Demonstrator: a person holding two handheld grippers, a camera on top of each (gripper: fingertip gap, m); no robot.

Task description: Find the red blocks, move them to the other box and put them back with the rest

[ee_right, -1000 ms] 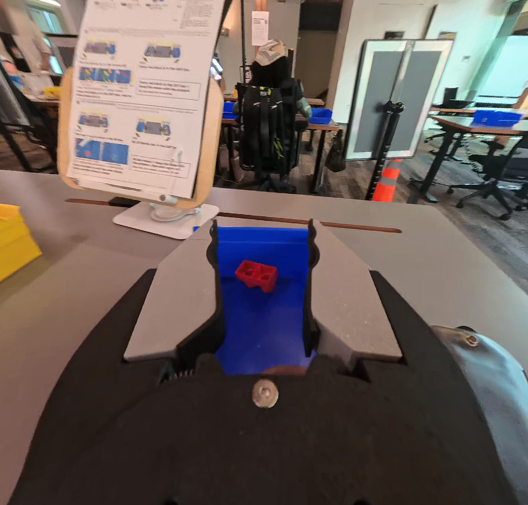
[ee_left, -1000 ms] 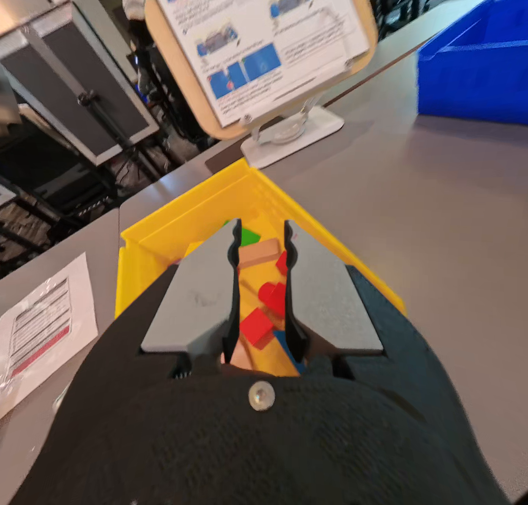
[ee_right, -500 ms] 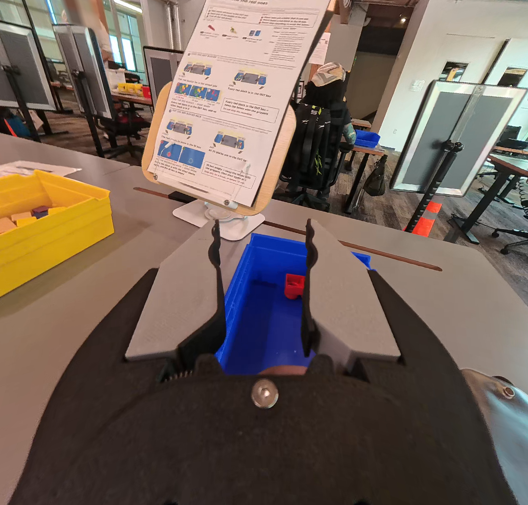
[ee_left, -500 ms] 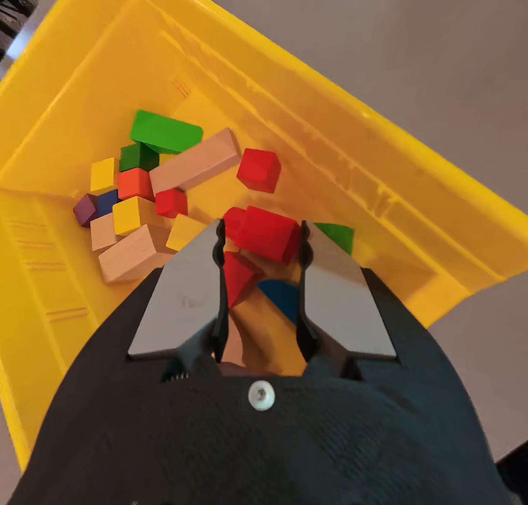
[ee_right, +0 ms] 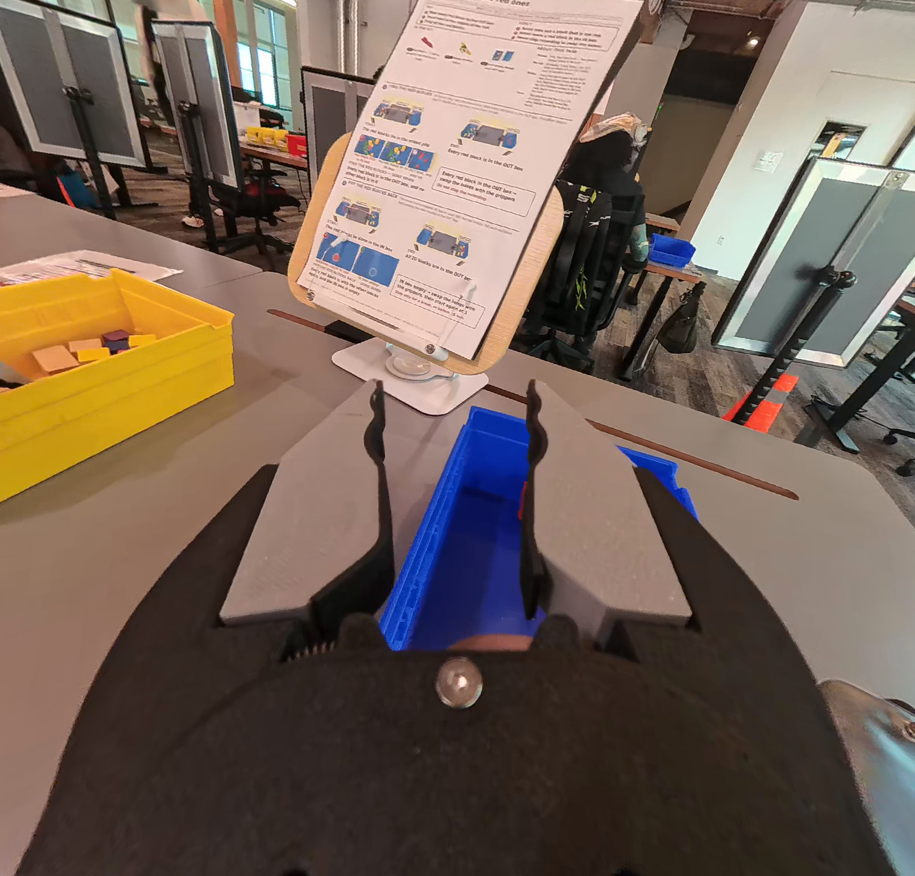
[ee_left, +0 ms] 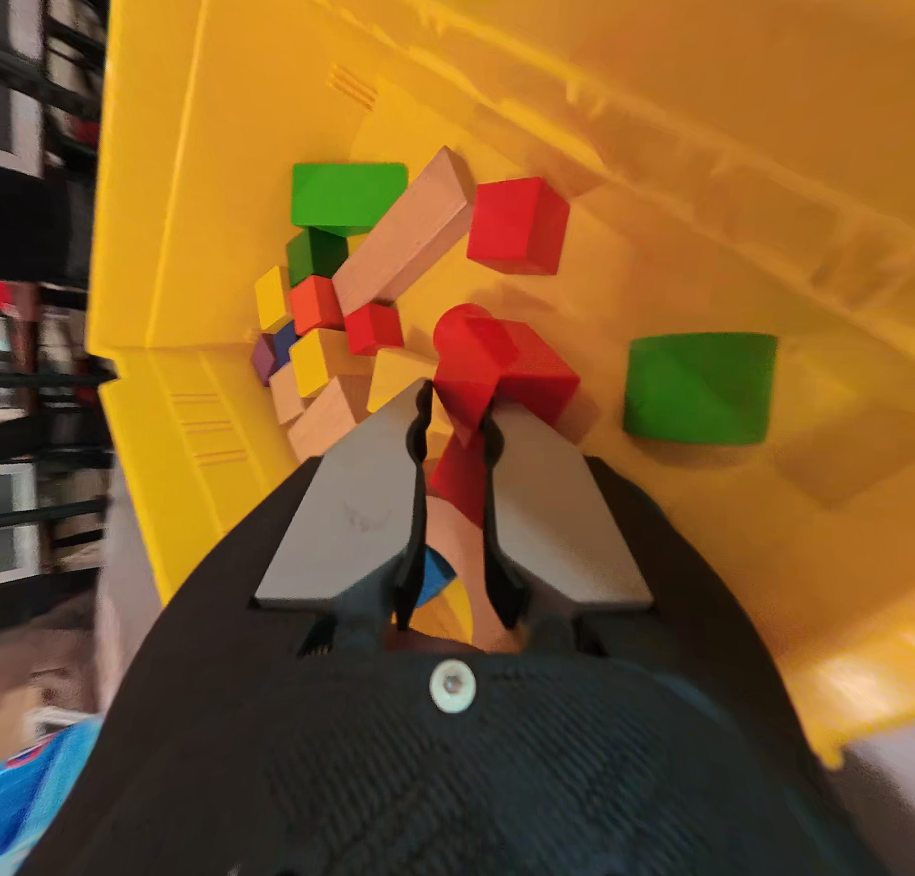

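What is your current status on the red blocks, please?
Left claw open in yellow plastic box, tips at red wooden block. Right claw open, empty, above blue plastic box. Other blocks crowd close.

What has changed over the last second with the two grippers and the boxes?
The left gripper dropped from above the yellow box into it, jaws narrowing around the red blocks; grip unconfirmed. The right gripper pulled back from the blue box, jaws open. Both boxes stayed put.
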